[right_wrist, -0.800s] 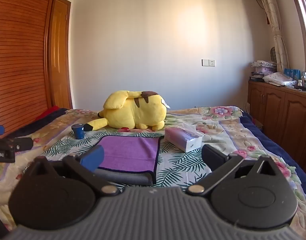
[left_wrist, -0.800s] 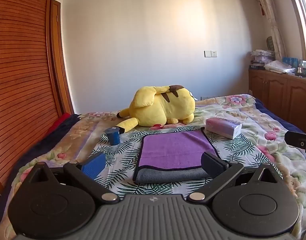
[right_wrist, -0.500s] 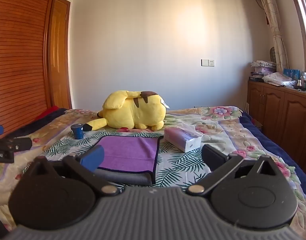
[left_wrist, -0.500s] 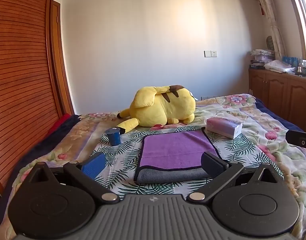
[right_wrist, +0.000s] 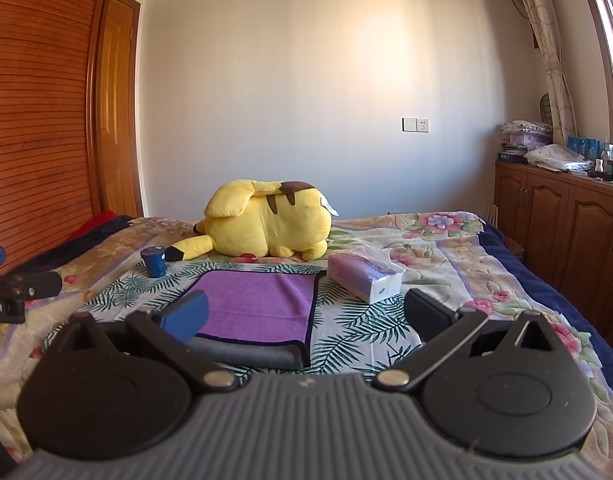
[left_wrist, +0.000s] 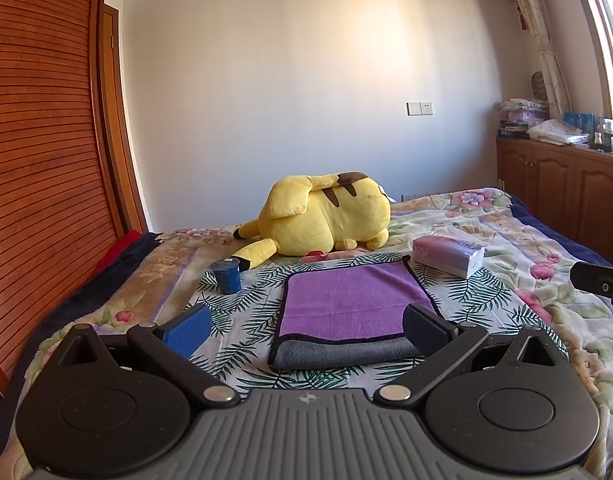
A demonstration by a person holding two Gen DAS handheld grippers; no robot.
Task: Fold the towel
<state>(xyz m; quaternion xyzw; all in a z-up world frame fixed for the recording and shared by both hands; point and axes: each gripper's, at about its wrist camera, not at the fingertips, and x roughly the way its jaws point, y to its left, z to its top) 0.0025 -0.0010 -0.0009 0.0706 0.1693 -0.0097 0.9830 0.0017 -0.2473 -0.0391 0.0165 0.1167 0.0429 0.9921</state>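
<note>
A towel (left_wrist: 354, 300), purple on top with a grey underside and dark trim, lies folded flat on the patterned bed cover; it also shows in the right wrist view (right_wrist: 258, 300). My left gripper (left_wrist: 306, 326) is open and empty, held just in front of the towel's near grey edge. My right gripper (right_wrist: 306, 316) is open and empty, in front of the towel's near right corner. The right gripper's tip shows at the right edge of the left wrist view (left_wrist: 598, 280), and the left gripper's tip shows at the left edge of the right wrist view (right_wrist: 22, 286).
A yellow plush toy (left_wrist: 326, 216) lies behind the towel. A small blue cup (left_wrist: 225, 276) stands to its left and a tissue pack (left_wrist: 448, 254) to its right. A wooden wardrobe (left_wrist: 34, 160) runs along the left, cabinets (left_wrist: 562, 196) along the right.
Both grippers have drifted slightly; the view of the towel is almost the same. Both stay open and the towel has not moved.
</note>
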